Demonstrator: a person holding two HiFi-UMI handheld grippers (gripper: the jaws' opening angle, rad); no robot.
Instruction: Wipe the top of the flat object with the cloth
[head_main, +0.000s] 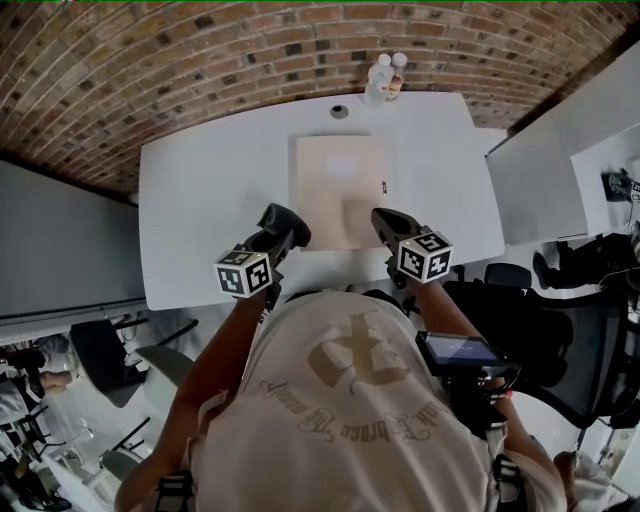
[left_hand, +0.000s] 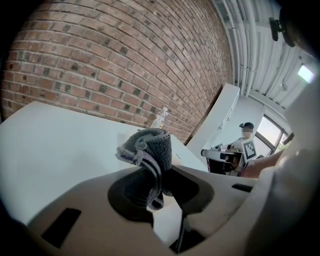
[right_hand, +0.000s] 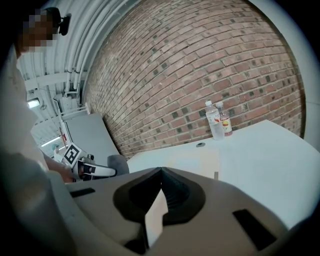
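A beige flat board lies in the middle of the white table. My left gripper hovers at the board's near left corner, shut on a folded grey cloth that sticks up out of its jaws. At the board's near right corner, my right gripper has its jaws shut with nothing between them. In the right gripper view the board stretches ahead of the gripper, and the cloth shows at the left. The left gripper view shows the left gripper and the right gripper off to the side.
Two bottles stand at the table's far edge, by the brick wall, and a small round disc lies near them. Office chairs and white partitions stand to the right. Another chair is at the left.
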